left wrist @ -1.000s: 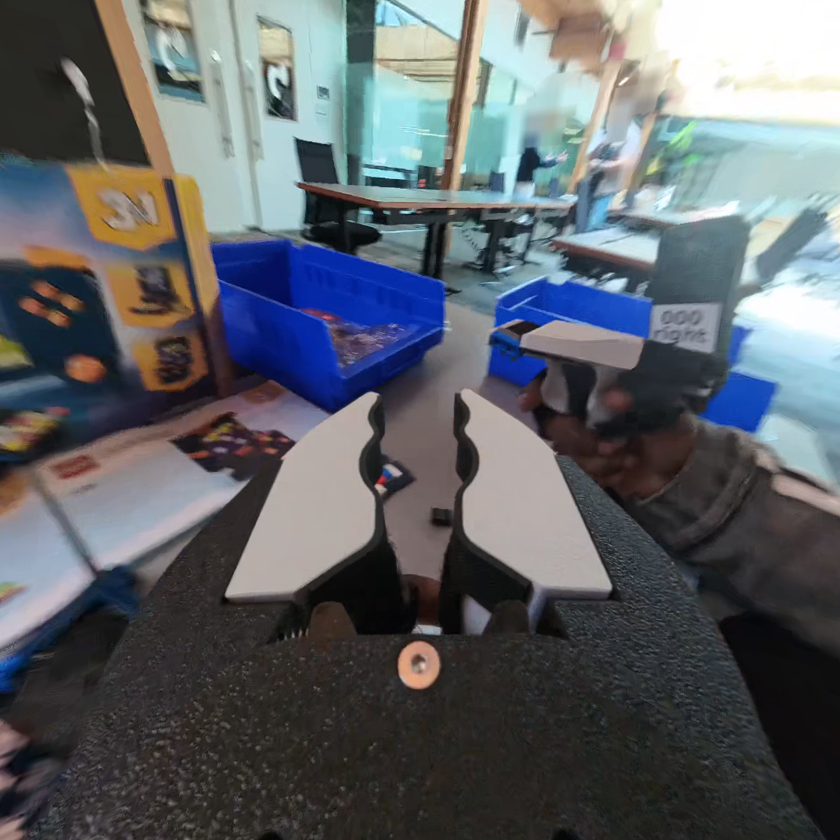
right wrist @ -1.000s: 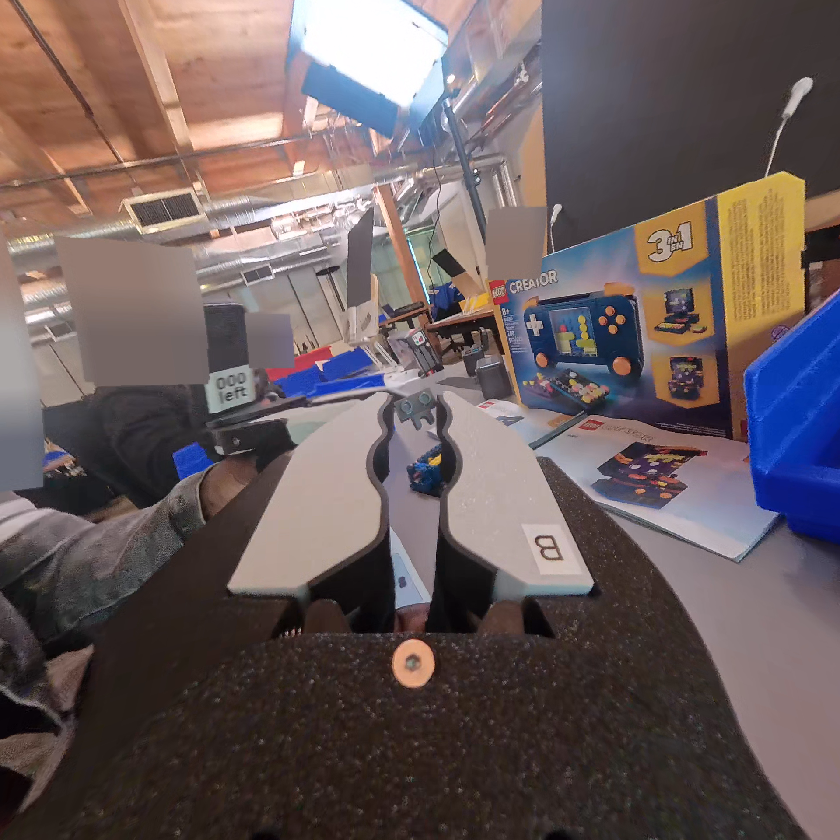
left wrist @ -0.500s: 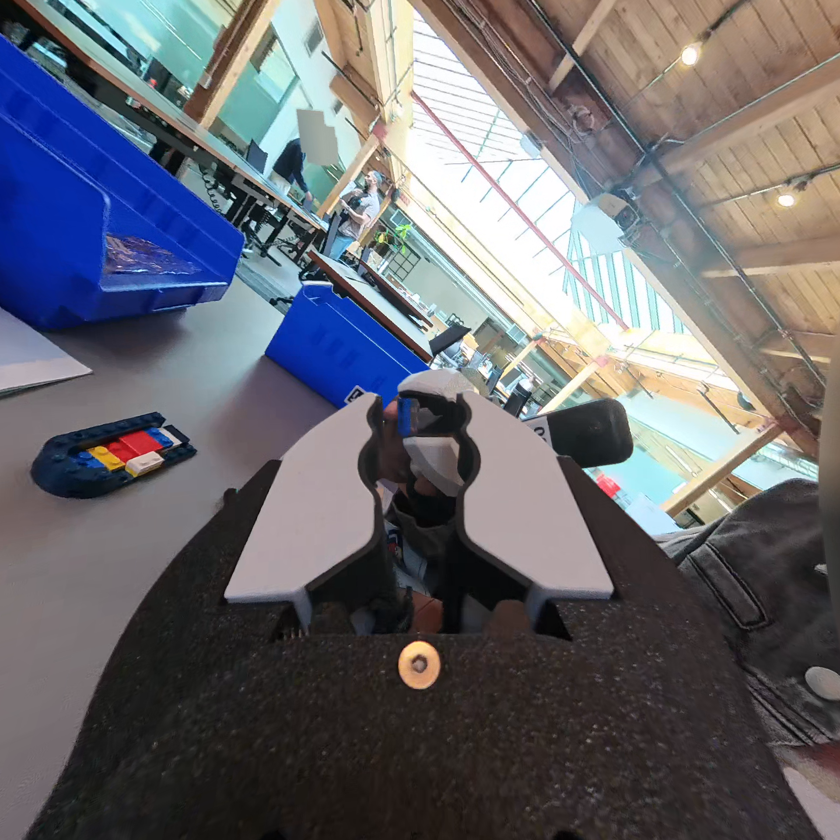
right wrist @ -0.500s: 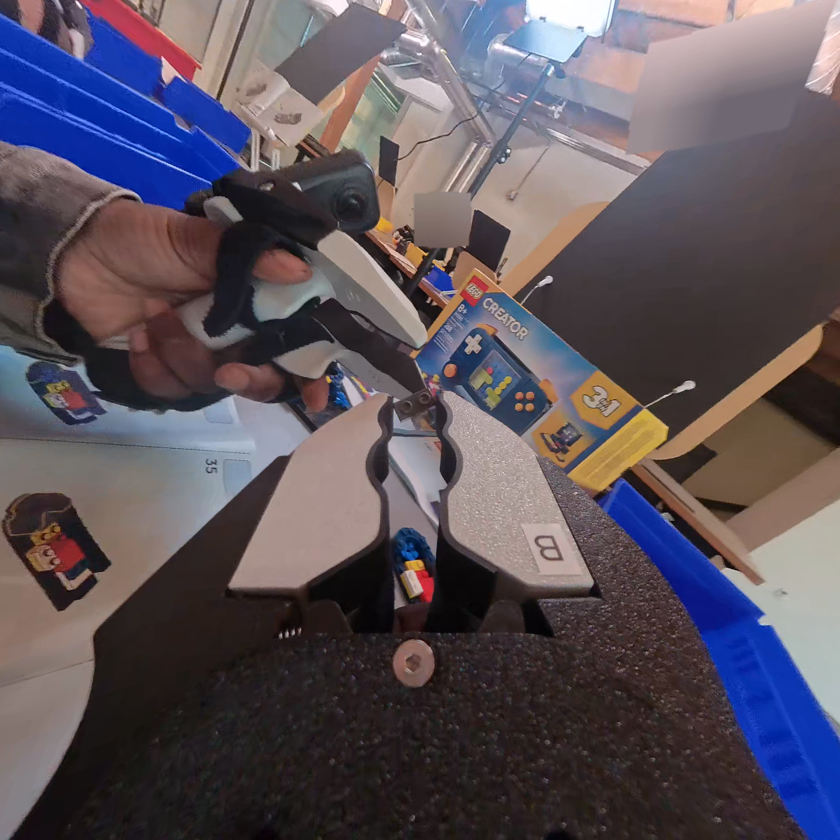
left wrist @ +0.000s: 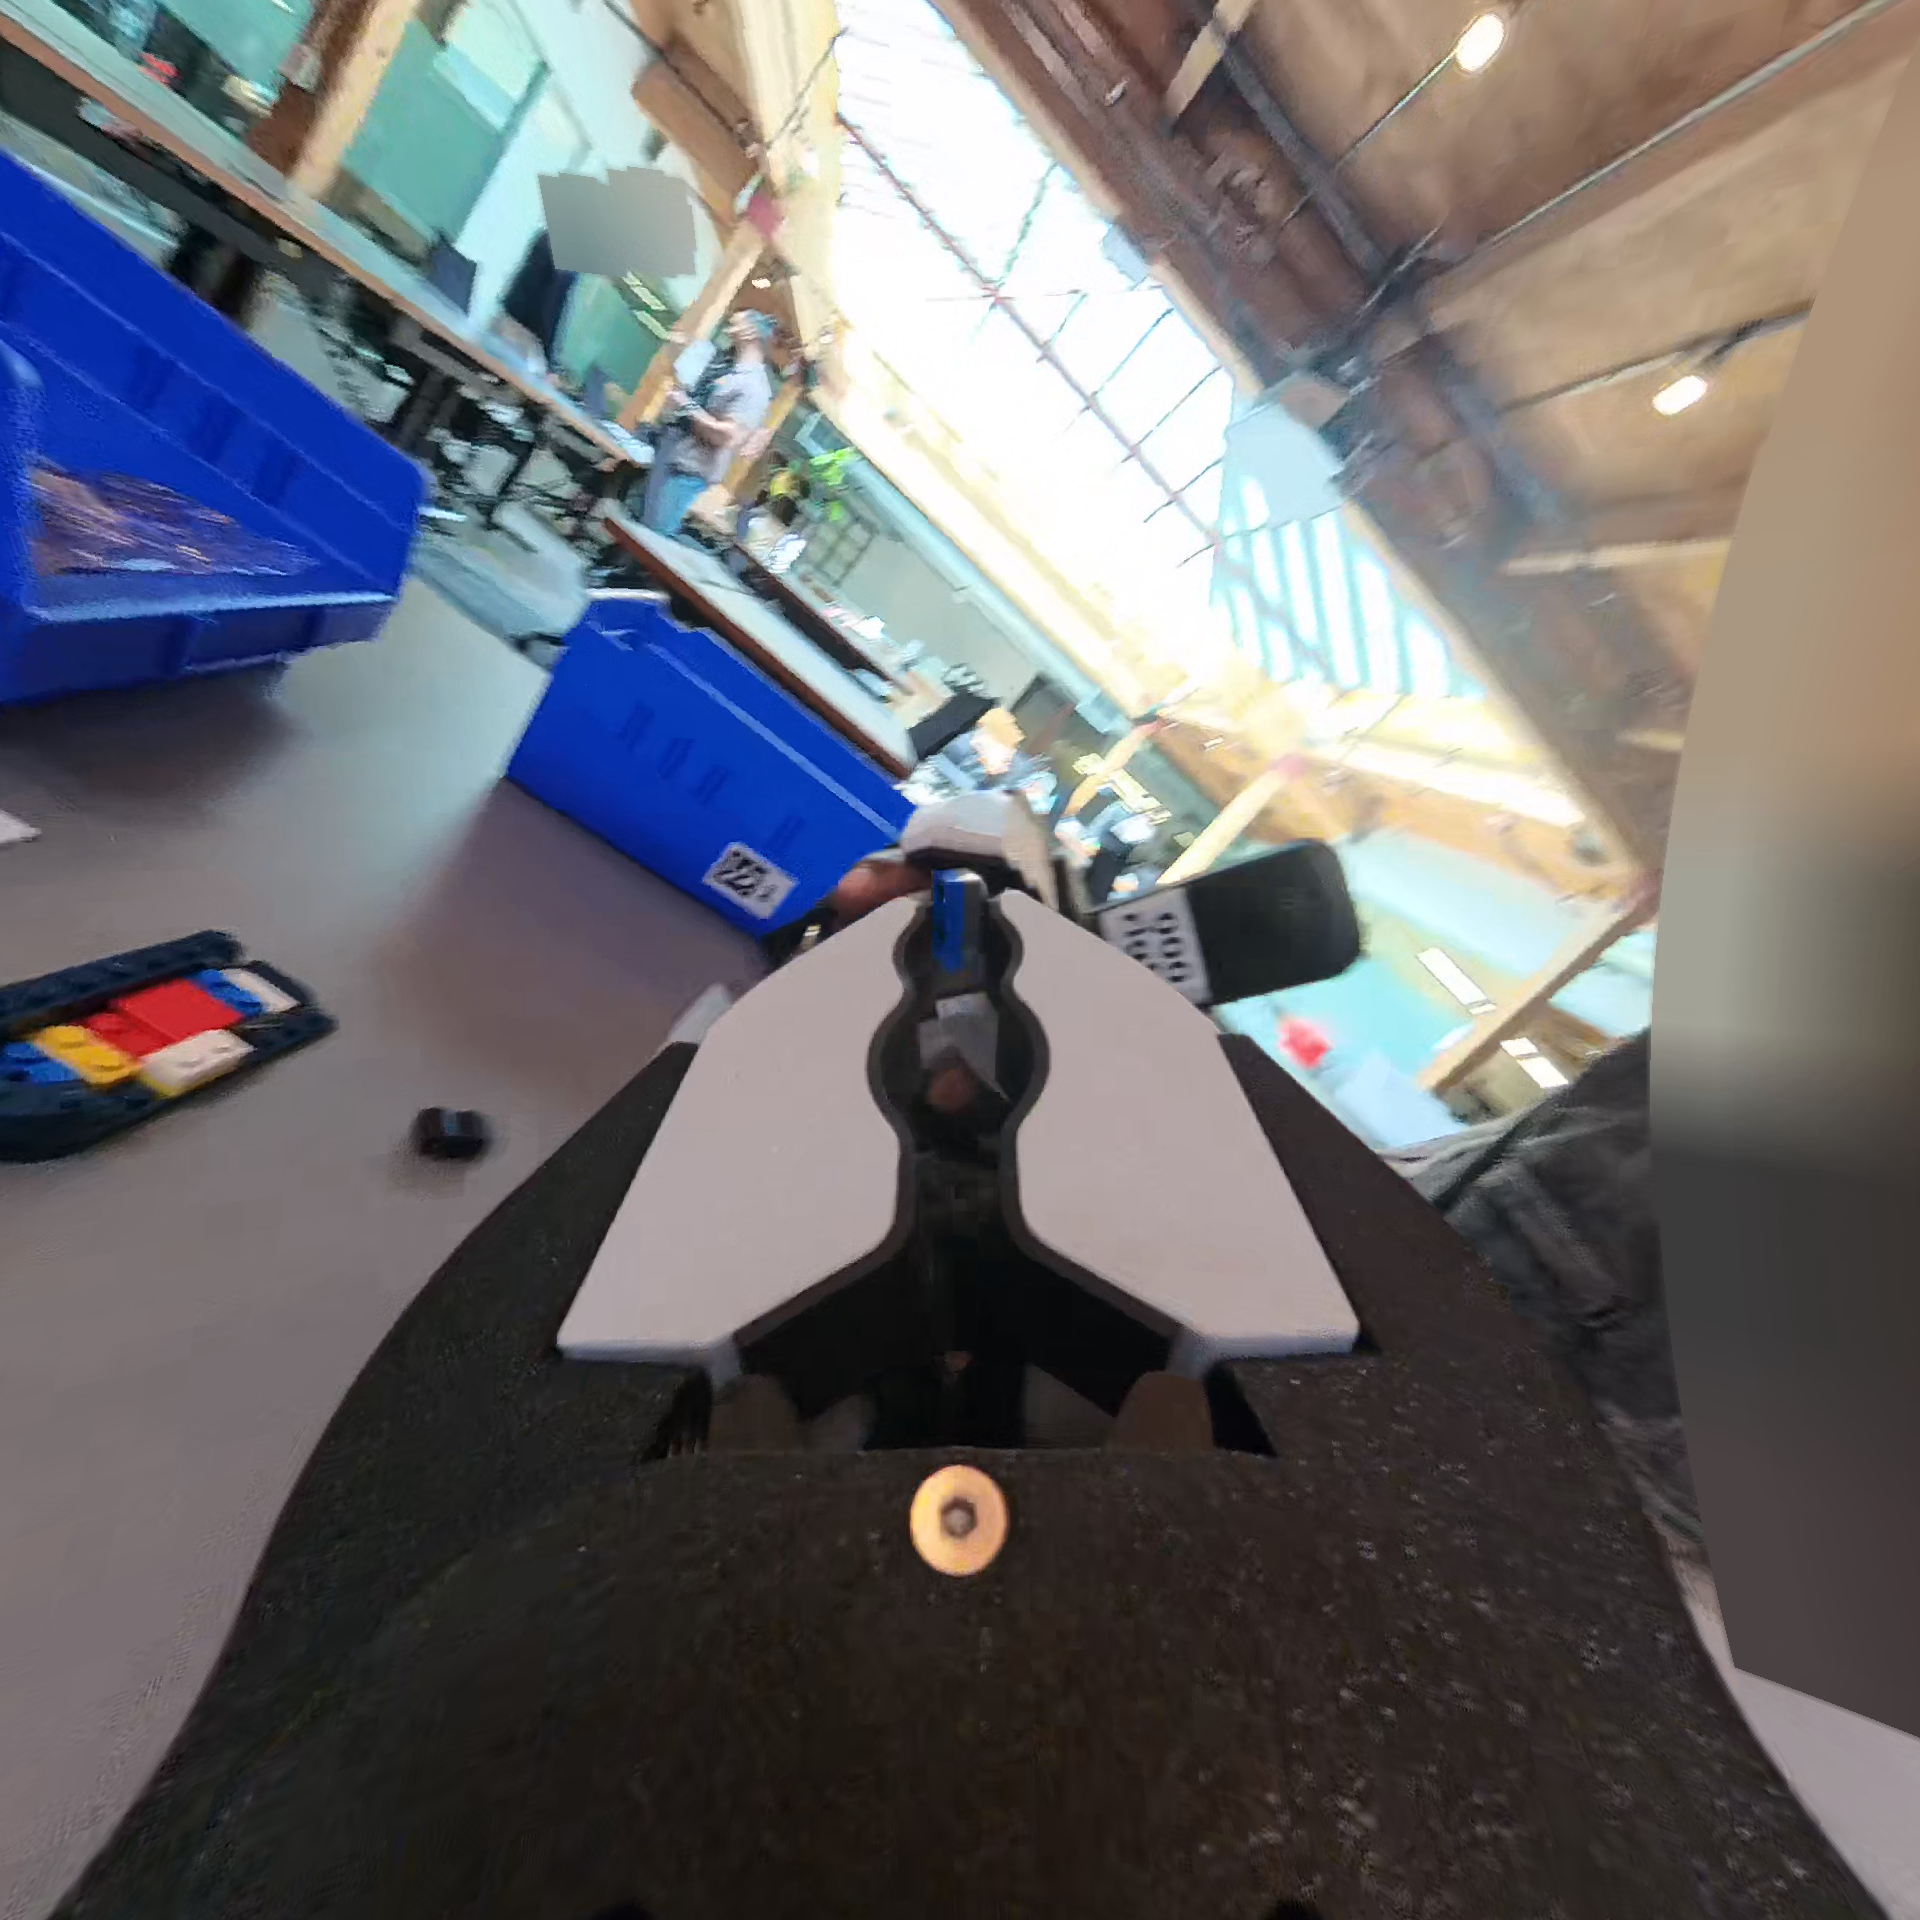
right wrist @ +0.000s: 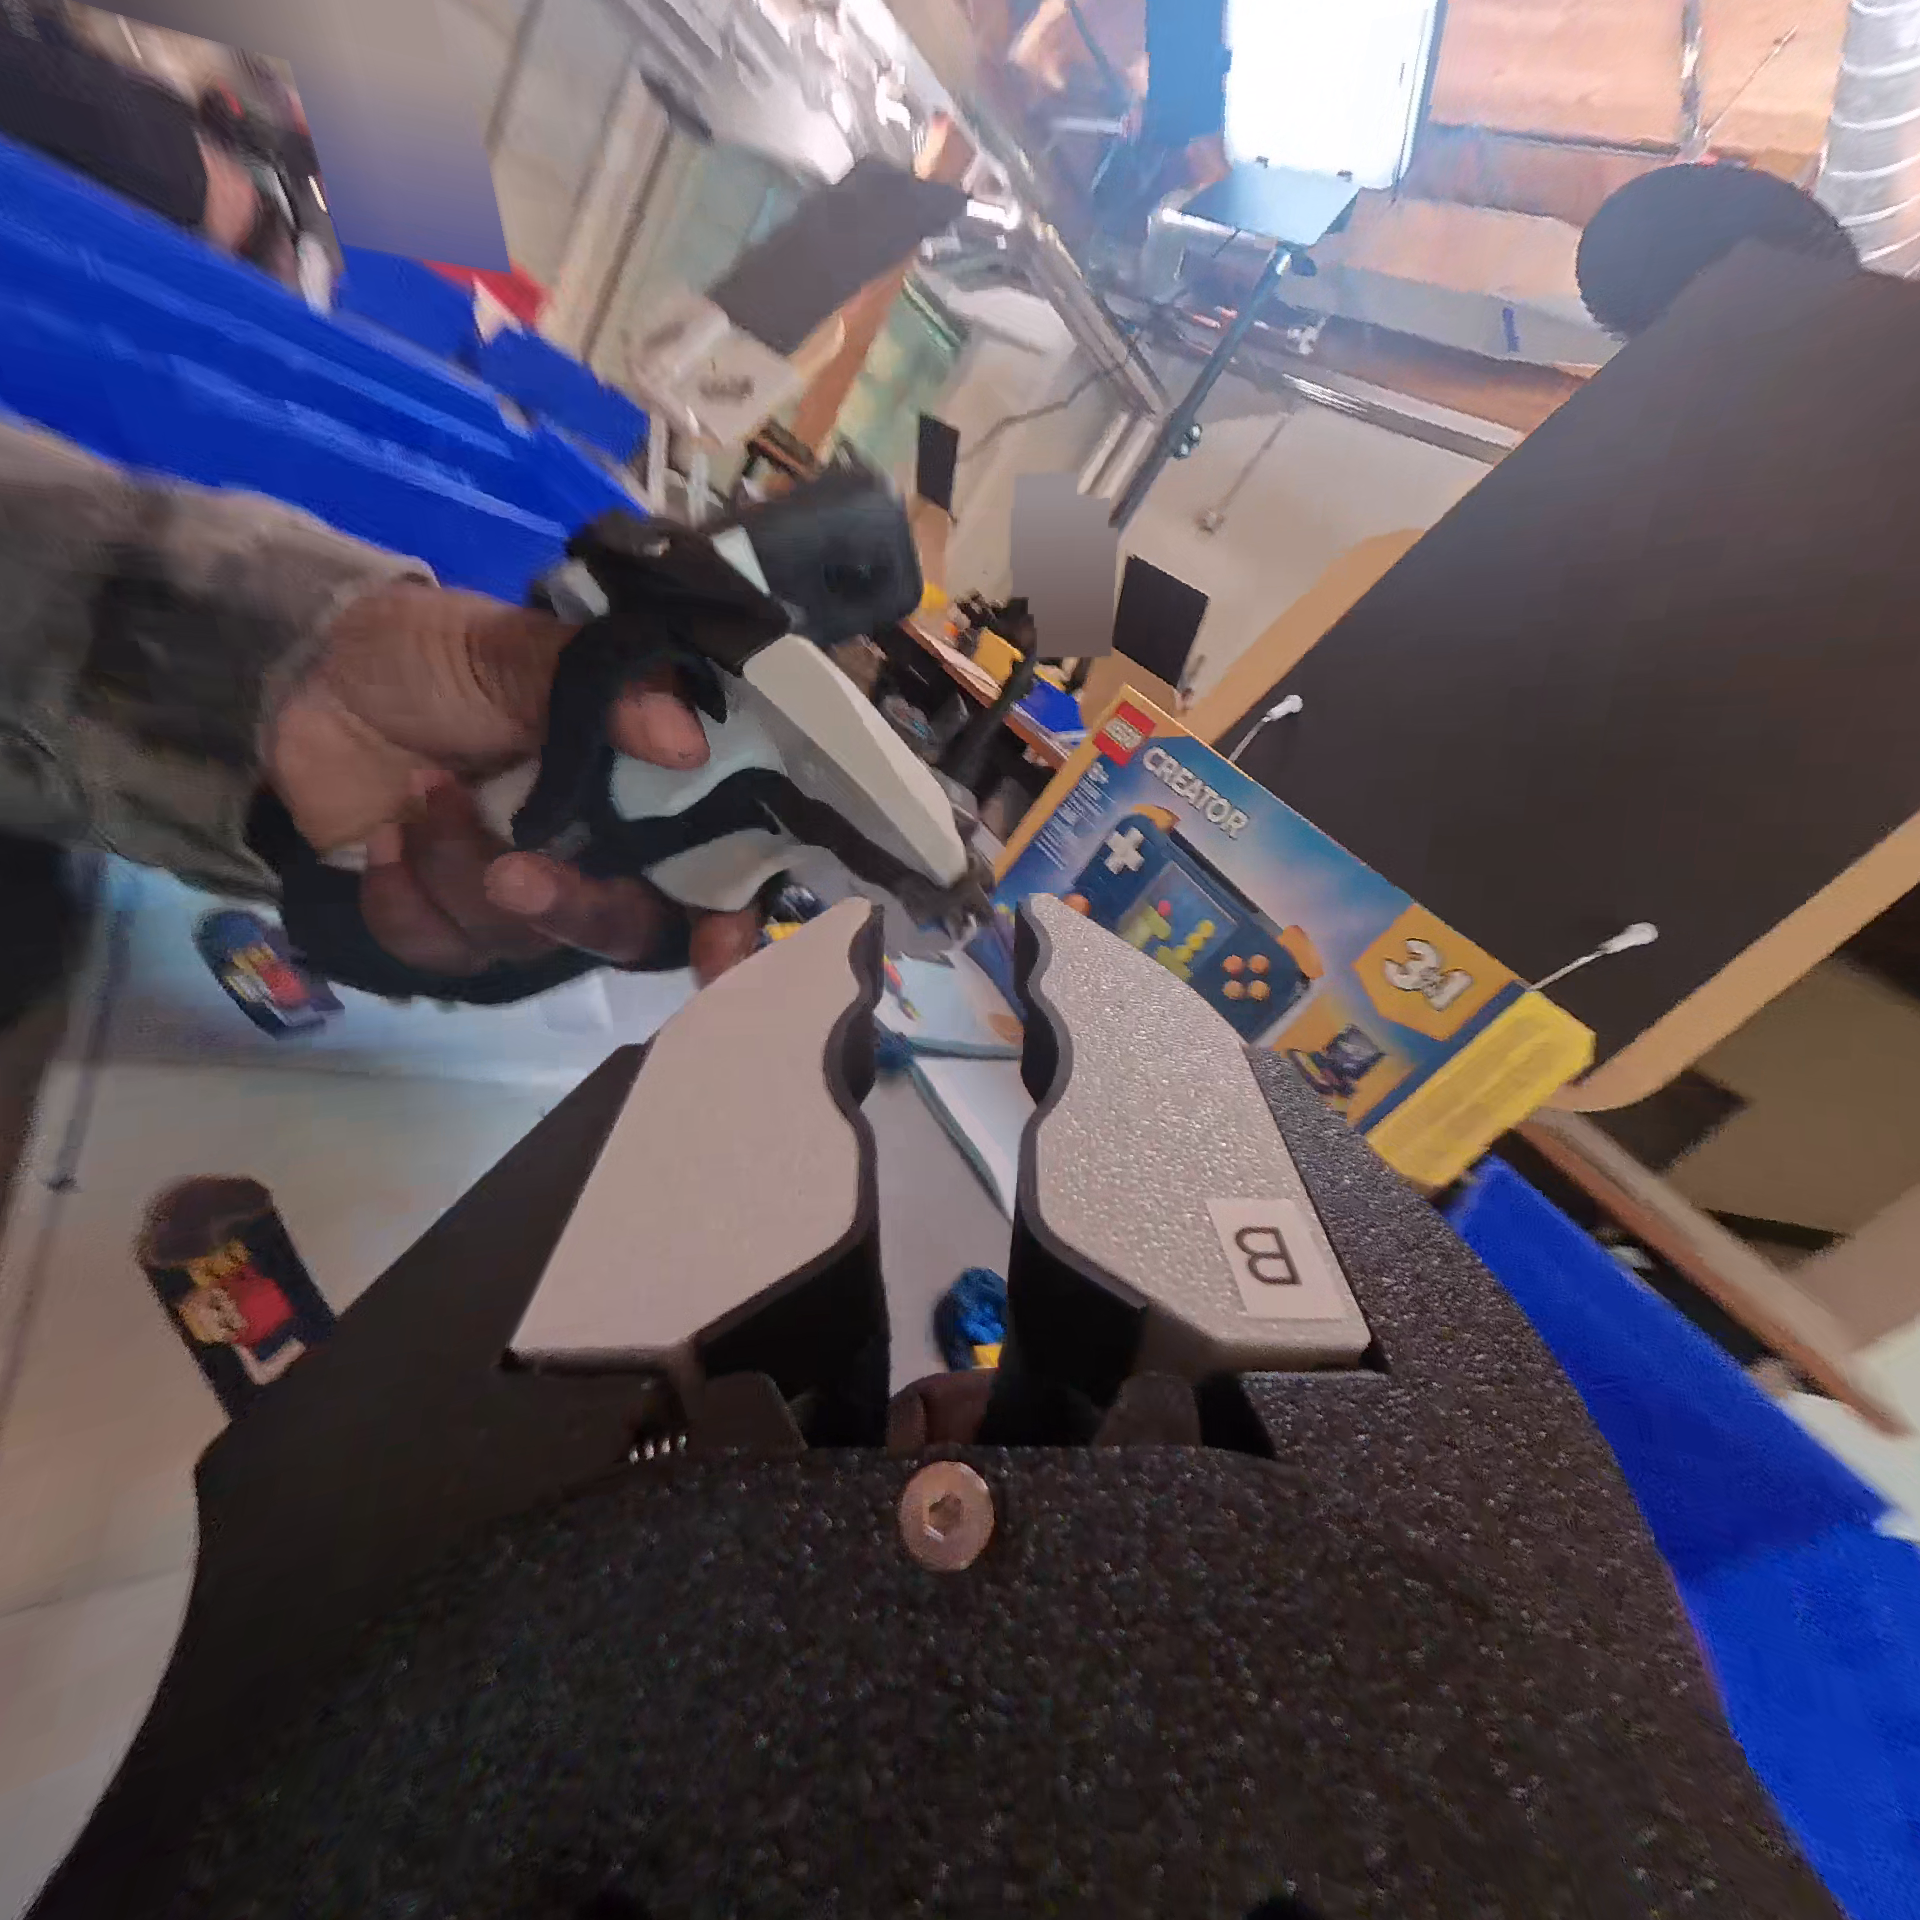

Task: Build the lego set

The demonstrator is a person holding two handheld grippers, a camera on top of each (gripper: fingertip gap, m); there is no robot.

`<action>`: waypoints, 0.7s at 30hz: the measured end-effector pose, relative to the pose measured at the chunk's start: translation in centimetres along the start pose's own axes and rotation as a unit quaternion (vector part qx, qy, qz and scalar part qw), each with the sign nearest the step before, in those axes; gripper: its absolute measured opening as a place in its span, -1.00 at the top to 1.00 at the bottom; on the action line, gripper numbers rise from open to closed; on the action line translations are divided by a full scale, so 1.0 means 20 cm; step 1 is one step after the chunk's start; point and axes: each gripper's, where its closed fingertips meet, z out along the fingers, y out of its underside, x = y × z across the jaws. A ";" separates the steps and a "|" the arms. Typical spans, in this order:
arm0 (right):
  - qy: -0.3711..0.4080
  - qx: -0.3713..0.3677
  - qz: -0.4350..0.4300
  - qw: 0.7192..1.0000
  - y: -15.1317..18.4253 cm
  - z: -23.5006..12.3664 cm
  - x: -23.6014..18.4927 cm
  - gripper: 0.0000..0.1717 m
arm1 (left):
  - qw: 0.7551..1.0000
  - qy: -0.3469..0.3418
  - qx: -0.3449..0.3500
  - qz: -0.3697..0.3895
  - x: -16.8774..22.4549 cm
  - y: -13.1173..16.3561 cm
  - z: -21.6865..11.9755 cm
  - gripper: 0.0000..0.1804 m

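The left gripper is clamped on a small blue piece; the right gripper stands apart, and should be drawn back straight.

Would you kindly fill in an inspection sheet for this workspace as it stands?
Surface: grey table, partly covered by an open instruction booklet.
Work items: dark blue brick assembly with coloured bricks on it; small black piece beside it.
Clutter: blue bins; toy box standing at the back.
Grippers: left gripper closed on a small blue-and-grey piece, raised above the table; right gripper open, nothing between its fingers, facing the left one closely.
Cables: nothing seen on the table.
Surroundings: workshop with a wooden ceiling; a person at far desks.
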 end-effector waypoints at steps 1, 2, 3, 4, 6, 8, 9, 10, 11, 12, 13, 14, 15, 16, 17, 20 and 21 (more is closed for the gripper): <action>-0.009 0.018 0.027 0.999 -0.02 -0.01 0.01 0.72 | 0.999 0.037 0.002 -0.035 0.04 -0.01 -0.01 0.90; -0.017 0.035 0.048 0.998 -0.04 -0.02 0.01 0.72 | 0.995 0.074 -0.003 -0.070 0.07 0.00 -0.01 0.90; -0.025 0.049 0.063 0.996 -0.06 -0.03 0.01 0.72 | 0.990 0.100 -0.006 -0.101 0.09 0.00 -0.02 0.90; -0.037 0.059 0.073 0.995 -0.08 -0.04 0.00 0.72 | 0.986 0.114 -0.009 -0.122 0.10 0.01 -0.01 0.90; -0.061 0.068 0.081 0.993 -0.10 -0.04 -0.03 0.72 | 0.981 0.127 -0.021 -0.144 0.11 0.03 -0.01 0.90; -0.075 0.066 0.075 0.992 -0.10 -0.03 -0.06 0.72 | 0.981 0.122 -0.041 -0.145 0.11 0.06 0.00 0.90; -0.081 0.063 0.071 0.992 -0.10 -0.03 -0.08 0.72 | 0.981 0.118 -0.050 -0.143 0.11 0.07 0.01 0.90; -0.086 0.062 0.070 0.992 -0.10 -0.02 -0.09 0.74 | 0.981 0.118 -0.051 -0.143 0.11 0.08 0.01 0.90; -0.080 0.061 0.071 0.992 -0.10 -0.02 -0.08 0.79 | 0.981 0.120 -0.051 -0.145 0.11 0.08 0.01 0.90; -0.083 0.057 0.072 0.992 -0.09 -0.02 -0.08 0.79 | 0.981 0.118 -0.052 -0.148 0.11 0.08 0.01 0.90; -0.085 0.051 0.074 0.992 -0.08 -0.02 -0.08 0.79 | 0.981 0.114 -0.053 -0.149 0.10 0.08 0.01 0.90; -0.084 0.048 0.073 0.993 -0.08 -0.02 -0.08 0.79 | 0.981 0.113 -0.052 -0.150 0.09 0.08 0.01 0.90; -0.084 0.047 0.071 0.993 -0.08 -0.02 -0.08 0.79 | 0.981 0.111 -0.052 -0.150 0.09 0.08 0.01 0.89; -0.084 0.045 0.068 0.993 -0.07 -0.02 -0.08 0.79 | 0.982 0.103 -0.050 -0.149 0.08 0.08 0.01 0.85; -0.082 0.039 0.062 0.994 -0.07 -0.02 -0.08 0.79 | 0.984 0.090 -0.052 -0.144 0.06 0.08 0.01 0.81; -0.077 0.014 0.037 0.996 -0.03 -0.01 -0.08 0.79 | 0.991 0.053 -0.063 -0.106 0.02 0.09 0.00 0.81; -0.079 0.012 0.036 0.996 -0.03 -0.01 -0.09 0.79 | 0.992 0.053 -0.068 -0.095 0.03 0.09 0.00 0.84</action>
